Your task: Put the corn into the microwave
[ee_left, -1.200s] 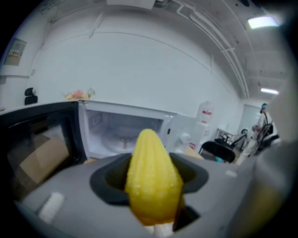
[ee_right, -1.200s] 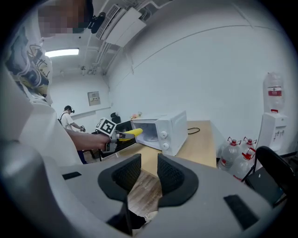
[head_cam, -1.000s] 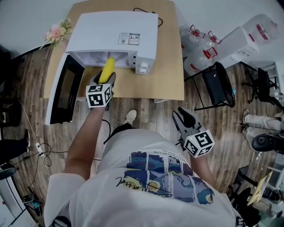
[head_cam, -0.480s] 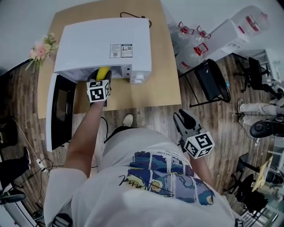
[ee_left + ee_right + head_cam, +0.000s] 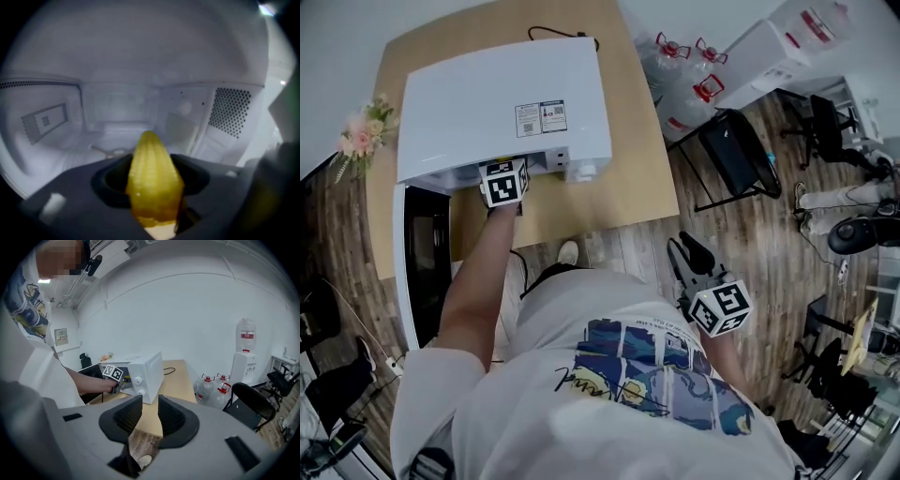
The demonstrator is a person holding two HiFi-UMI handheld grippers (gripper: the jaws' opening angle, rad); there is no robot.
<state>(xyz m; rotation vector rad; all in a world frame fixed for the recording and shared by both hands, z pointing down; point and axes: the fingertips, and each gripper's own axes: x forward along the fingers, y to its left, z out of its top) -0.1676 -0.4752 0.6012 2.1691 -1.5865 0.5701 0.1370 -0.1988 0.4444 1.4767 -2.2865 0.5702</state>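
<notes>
Wooden tabletop (image 5: 642, 187) is carrying a white microwave (image 5: 497, 103), and its door (image 5: 422, 258) is hanging open toward the left of the head view. The left gripper (image 5: 152, 174) is reaching in through that opening: from above only its marker cube is showing at the front edge of the oven. Its own view is looking straight into the pale cavity.

That gripper is clamping the corn (image 5: 151, 157), with the jaws standing wide around the thick cob. The corn is lying lengthwise along the line the gripper is pointing, its narrow tip leading toward the back wall (image 5: 126, 105) and its cut end sitting back between the jaws. The cob is already sitting inside the oven, above the cavity floor (image 5: 75, 150). That floor is lying below and ahead of the tip. Whether the cob is touching it, I cannot tell.

The right gripper (image 5: 692, 255) is hanging by the person's right side, well apart from the oven. Its jaws are standing only narrowly apart, with nothing between them but floorboards beyond. The left hand is plainly the nearer one, so my guess is that setting the cob down is turning on lowering it along its own length before the jaws are let go.
</notes>
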